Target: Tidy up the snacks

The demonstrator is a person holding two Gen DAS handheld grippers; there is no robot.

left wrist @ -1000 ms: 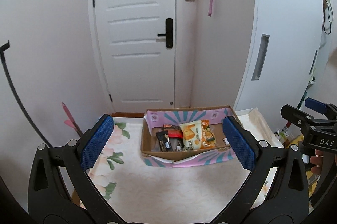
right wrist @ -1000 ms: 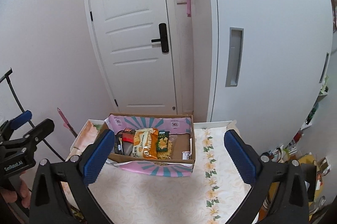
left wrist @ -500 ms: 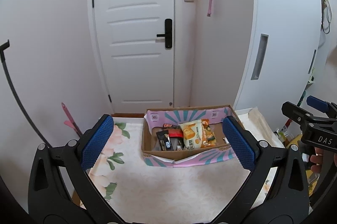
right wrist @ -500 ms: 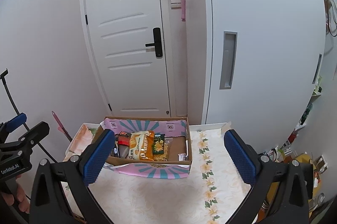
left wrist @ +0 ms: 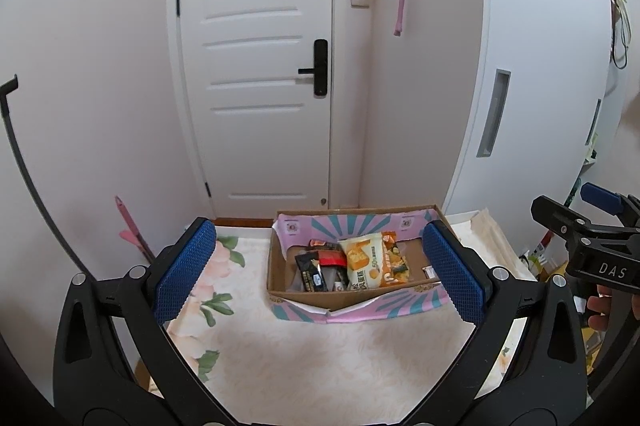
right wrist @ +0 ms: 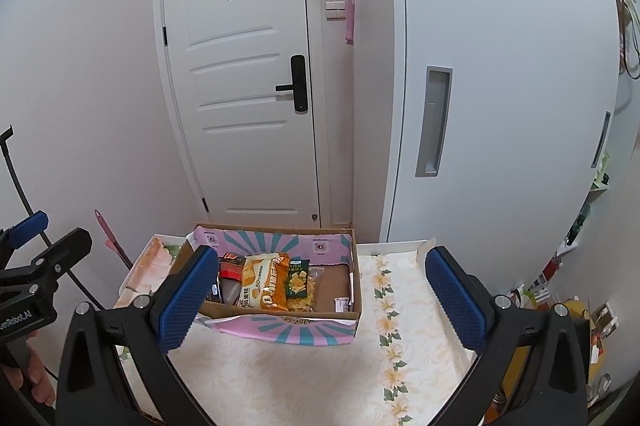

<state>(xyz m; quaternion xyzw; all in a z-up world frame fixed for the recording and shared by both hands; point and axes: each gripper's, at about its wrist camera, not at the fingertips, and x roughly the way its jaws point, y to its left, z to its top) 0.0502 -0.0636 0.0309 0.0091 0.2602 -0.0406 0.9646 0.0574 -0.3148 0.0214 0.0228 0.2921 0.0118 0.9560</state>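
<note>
The right gripper (left wrist: 592, 246) reads "DAS" on its black body, seen from the left wrist; the left gripper (left wrist: 320, 274), with blue dimpled pads, gapes wide and holds nothing, as does the right; a cardboard box (left wrist: 280, 262) with pink-and-teal flaps sits on the flower-patterned desk (left wrist: 320, 358), well ahead of both; inside lie a yellow snack bag (left wrist: 362, 260) marked "50" and a dark packet (left wrist: 311, 270); behind stands a white door (left wrist: 256, 65).

The cardboard box (left wrist: 280, 278) is brown, its flaps pink with teal rays. Inside lie an orange-and-cream packet (left wrist: 362, 260), a black wrapper (left wrist: 310, 272) and a green packet (right wrist: 298, 278). The tablecloth (left wrist: 320, 366) is cream with flowers.
</note>
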